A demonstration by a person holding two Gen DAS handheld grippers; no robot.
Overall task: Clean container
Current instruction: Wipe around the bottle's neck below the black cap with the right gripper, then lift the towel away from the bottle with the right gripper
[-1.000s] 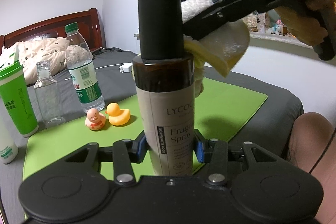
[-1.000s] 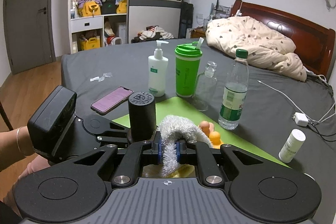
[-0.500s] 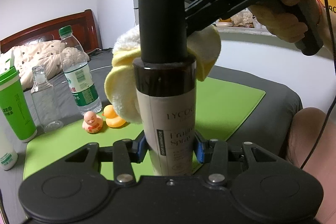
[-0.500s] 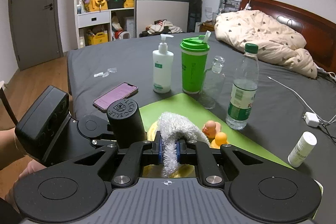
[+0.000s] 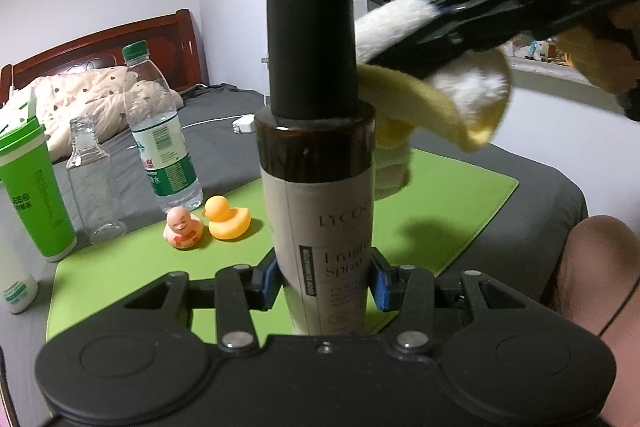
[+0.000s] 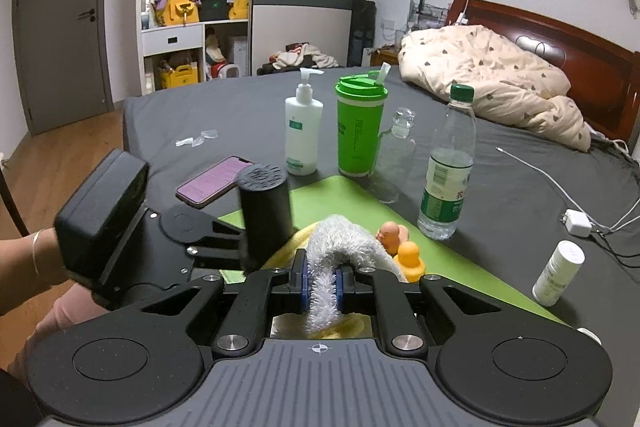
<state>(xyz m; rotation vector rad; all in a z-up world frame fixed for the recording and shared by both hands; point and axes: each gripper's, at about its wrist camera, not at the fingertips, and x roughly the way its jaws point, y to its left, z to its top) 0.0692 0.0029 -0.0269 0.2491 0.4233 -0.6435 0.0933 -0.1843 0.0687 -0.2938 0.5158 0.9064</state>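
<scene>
Left tongs pinch an upright bottle.
Right tongs clamp a cloth beside its cap.

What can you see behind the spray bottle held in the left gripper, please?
Behind the spray bottle, the right gripper holds a yellow-and-white cloth beside the bottle's black cap. Whether the cloth touches the bottle's far side is hidden. Green mat lies beyond.

left gripper clamped; right gripper clamped.
</scene>
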